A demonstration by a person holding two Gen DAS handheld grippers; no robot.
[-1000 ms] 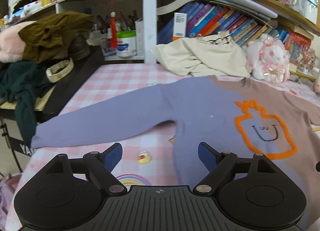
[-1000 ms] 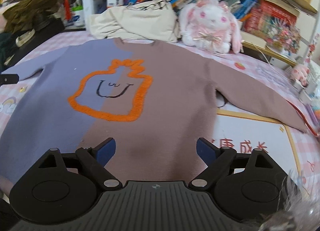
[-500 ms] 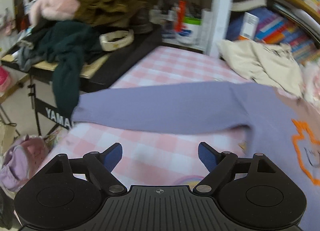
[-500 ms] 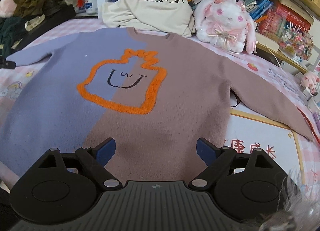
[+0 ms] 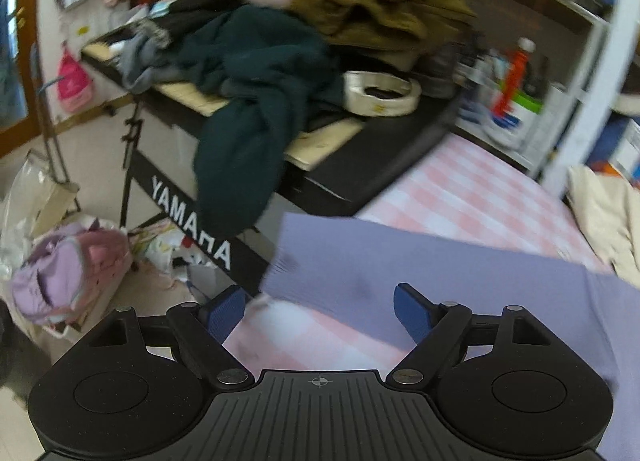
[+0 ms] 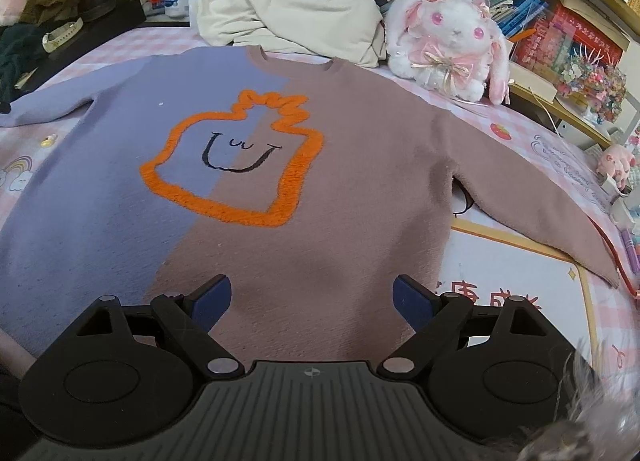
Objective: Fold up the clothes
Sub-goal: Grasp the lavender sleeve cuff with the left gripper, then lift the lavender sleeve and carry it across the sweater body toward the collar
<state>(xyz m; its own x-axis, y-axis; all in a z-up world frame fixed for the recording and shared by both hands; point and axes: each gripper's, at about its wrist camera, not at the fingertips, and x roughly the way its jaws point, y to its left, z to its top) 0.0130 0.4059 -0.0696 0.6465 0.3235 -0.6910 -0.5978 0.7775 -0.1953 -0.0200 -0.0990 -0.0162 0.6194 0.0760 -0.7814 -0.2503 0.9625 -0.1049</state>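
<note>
A two-tone sweater [image 6: 328,165], lilac on the left and brown on the right with an orange outlined face, lies flat and spread on the pink checked table. My right gripper [image 6: 312,297] is open and empty above its lower hem. In the left wrist view the lilac sleeve [image 5: 400,261] runs to the table's left edge, its cuff end just ahead of my left gripper [image 5: 320,309], which is open and empty above it. The brown sleeve [image 6: 540,205] stretches to the right.
A black Yamaha keyboard [image 5: 360,165] piled with dark green, olive and pink clothes stands left of the table. A cream garment [image 6: 296,17] and a plush rabbit [image 6: 452,41] lie at the back before bookshelves. Bags lie on the floor [image 5: 68,273]. A framed board [image 6: 520,273] lies under the right sleeve.
My left gripper has swung left along the lilac sleeve to its cuff at the table edge. My right gripper has moved slightly closer over the hem. Both stay open.
</note>
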